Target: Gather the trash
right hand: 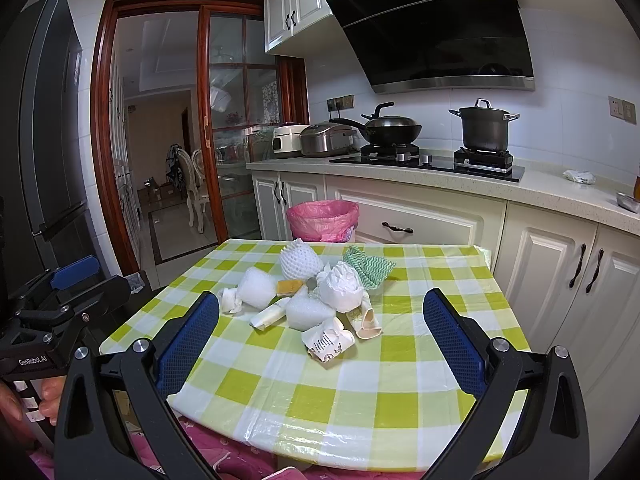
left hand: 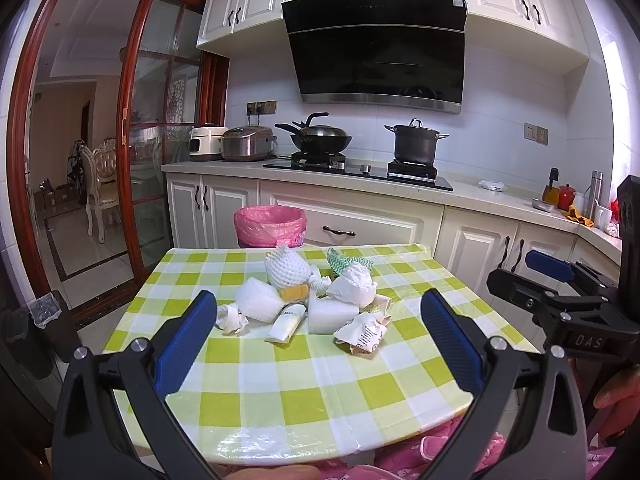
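- Trash (left hand: 312, 300) sits heaped mid-table, ahead of both my grippers and touched by neither.
- My left gripper (left hand: 320, 344) hangs over the near edge of the table (left hand: 280, 392) with its jaws spread wide and nothing between the pads.
- My right gripper (right hand: 320, 344) is the same: jaws wide, empty, angled slightly down at the heap.
- Nearest to me lies a crumpled printed paper (right hand: 328, 342); just behind it are a foam block (right hand: 308, 312) and a small tube (left hand: 286, 322).
- Further in I see a wadded white bag (right hand: 340, 286), a foam net sleeve (right hand: 300, 260), a yellow sponge (right hand: 289, 287) and a green cloth (right hand: 368, 266), all touching or overlapping.
- Beyond the far edge stands the bin (left hand: 270, 226), lined in pink, its mouth open.
- I judge this as the start: nothing collected yet, first pick still to choose.
- Next move calls for reaching forward to one loose outer piece, likely the paper, closing on it alone, then carrying it over the heap to the bin.
- Light scraps may slip or drag neighbours along.
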Available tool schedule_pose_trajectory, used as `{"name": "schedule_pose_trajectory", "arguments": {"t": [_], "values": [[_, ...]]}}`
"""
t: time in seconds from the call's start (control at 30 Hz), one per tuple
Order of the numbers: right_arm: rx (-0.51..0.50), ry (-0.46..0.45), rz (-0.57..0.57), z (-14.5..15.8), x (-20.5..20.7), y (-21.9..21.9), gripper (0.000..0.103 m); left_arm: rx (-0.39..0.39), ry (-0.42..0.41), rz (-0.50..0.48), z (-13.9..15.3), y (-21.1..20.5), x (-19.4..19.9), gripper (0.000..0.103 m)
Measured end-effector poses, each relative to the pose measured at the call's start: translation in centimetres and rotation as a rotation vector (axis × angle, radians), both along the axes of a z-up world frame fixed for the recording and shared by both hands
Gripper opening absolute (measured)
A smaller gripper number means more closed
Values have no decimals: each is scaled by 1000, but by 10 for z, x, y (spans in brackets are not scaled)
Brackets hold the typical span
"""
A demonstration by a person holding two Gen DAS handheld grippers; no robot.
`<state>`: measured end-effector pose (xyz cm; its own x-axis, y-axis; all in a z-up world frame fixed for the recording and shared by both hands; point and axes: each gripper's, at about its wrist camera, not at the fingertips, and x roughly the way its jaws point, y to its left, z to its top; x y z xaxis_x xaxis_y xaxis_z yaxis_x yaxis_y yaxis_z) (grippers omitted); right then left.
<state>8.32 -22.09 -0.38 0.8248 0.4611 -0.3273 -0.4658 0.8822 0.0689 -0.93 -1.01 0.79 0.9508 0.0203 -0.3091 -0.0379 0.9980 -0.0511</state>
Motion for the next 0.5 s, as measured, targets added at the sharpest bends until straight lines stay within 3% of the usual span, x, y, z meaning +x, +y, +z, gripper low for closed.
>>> {"name": "schedule_pose_trajectory", "arguments": {"t": [0.5], "values": [[4,3,-2,-6,0,2,96,2,-1,1,1,-1,0,99]]}}
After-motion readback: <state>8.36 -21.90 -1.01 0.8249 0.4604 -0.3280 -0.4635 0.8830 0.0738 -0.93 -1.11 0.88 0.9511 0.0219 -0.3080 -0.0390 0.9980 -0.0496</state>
